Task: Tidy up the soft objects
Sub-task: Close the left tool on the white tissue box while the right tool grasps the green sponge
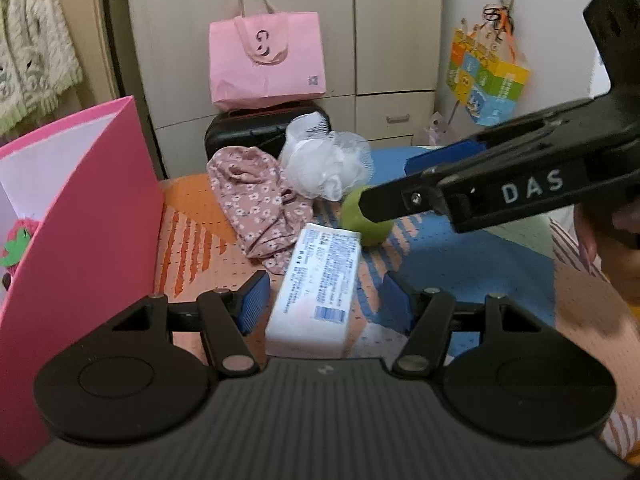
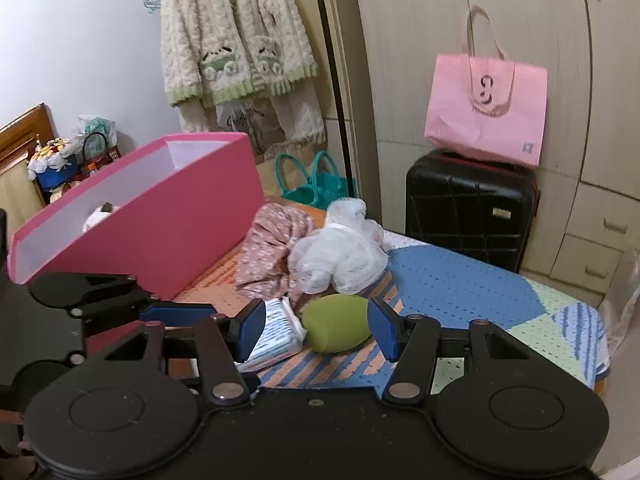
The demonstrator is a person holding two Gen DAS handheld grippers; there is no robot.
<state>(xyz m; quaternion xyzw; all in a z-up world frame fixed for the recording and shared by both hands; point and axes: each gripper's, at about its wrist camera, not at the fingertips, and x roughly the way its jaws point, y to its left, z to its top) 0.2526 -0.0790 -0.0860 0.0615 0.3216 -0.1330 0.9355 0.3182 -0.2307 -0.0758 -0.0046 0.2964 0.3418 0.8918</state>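
Observation:
A white tissue pack (image 1: pixel 316 288) lies on the patterned table between the open fingers of my left gripper (image 1: pixel 322 300). A green soft egg-shaped toy (image 2: pixel 336 322) lies between the open fingers of my right gripper (image 2: pixel 318 326), untouched; it also shows in the left wrist view (image 1: pixel 364 220) behind the right gripper's arm (image 1: pixel 500 184). A pink floral cloth (image 1: pixel 260 208) and a white mesh bath puff (image 1: pixel 328 164) lie behind. A pink open box (image 2: pixel 160 216) stands at the left with soft toys inside.
A black suitcase (image 2: pixel 468 204) with a pink tote bag (image 2: pixel 486 108) on top stands beyond the table by the wardrobe. A teal bag (image 2: pixel 316 184) sits on the floor. A fleece jacket (image 2: pixel 236 40) hangs on the wall. The table's right edge (image 2: pixel 600 364) is near.

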